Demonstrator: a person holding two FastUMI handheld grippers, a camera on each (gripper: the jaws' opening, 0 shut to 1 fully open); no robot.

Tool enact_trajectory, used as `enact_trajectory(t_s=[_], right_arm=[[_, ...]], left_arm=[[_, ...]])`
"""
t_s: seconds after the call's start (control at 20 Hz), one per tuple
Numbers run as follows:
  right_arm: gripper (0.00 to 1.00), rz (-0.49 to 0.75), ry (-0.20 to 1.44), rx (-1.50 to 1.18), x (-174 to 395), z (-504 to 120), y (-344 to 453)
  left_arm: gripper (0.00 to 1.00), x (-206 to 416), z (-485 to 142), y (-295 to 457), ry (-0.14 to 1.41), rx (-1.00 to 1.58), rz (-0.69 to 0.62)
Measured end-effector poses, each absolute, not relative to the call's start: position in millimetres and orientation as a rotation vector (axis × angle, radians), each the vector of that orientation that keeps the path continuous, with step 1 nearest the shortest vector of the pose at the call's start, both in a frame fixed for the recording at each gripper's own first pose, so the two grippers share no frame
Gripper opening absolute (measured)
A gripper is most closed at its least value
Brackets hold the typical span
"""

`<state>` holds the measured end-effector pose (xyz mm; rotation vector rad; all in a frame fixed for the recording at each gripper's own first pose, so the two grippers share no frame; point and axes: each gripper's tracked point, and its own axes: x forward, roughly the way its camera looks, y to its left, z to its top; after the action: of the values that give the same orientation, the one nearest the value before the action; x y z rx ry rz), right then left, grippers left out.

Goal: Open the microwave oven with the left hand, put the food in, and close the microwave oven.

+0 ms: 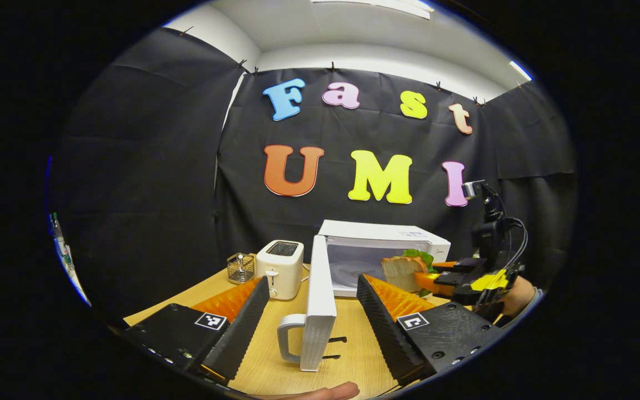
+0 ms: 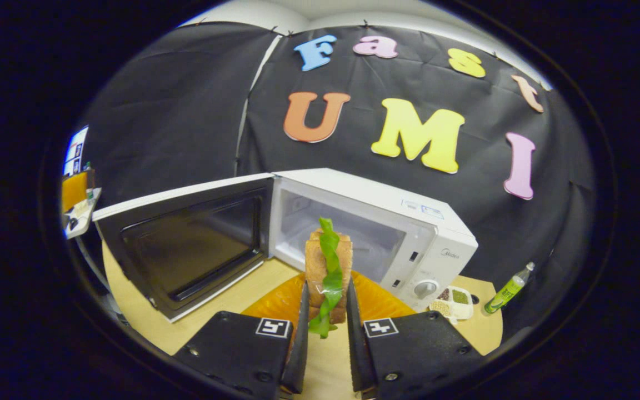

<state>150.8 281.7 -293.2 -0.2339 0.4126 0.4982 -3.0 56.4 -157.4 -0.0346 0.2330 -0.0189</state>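
Observation:
The white microwave (image 1: 409,239) stands at the back of the wooden table with its door (image 1: 320,300) swung wide open. In the left gripper view I see the door edge-on, its handle (image 1: 288,339) toward me, between the spread fingers of my open left gripper (image 1: 313,283); neither finger touches it. To the right, my right gripper (image 1: 428,275) holds a sandwich (image 1: 400,271) just in front of the cavity. In the right gripper view the right gripper (image 2: 326,286) is shut on the sandwich (image 2: 328,266), bread with green lettuce standing upright before the empty cavity (image 2: 348,233).
A white toaster (image 1: 280,266) and a small wire holder (image 1: 240,268) stand left of the microwave. A divided dish of beans (image 2: 453,300) and a green bottle (image 2: 509,289) sit to its right. The open door (image 2: 186,244) takes up the table's left side.

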Motion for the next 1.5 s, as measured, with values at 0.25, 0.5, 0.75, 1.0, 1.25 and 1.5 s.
enact_trajectory(t_s=[0.25, 0.5, 0.75, 1.0, 1.25, 1.5], right_arm=[[0.35, 0.389, 0.384, -0.08, 197, -327, 312], [0.36, 0.295, 0.334, 0.119, 250, -348, 340], [0.37, 0.148, 0.32, 0.445, 301, -361, 353], [0.36, 0.014, 0.368, 0.604, 331, -373, 357], [0.31, -0.035, 0.397, 0.613, 342, -399, 355], [0.36, -0.098, 0.456, 0.512, 337, -420, 350]], left_arm=[[0.95, 5, -157, 52, 0.232, -0.051, -0.038], [0.95, 1, -153, 66, 0.229, -0.017, -0.013], [0.95, -4, -156, 80, 0.249, -0.029, -0.008], [0.96, -11, -159, 106, 0.306, -0.04, 0.062], [0.94, -14, -144, 103, 0.259, -0.037, -0.001], [0.93, -13, -145, 98, 0.251, 0.008, -0.024]])
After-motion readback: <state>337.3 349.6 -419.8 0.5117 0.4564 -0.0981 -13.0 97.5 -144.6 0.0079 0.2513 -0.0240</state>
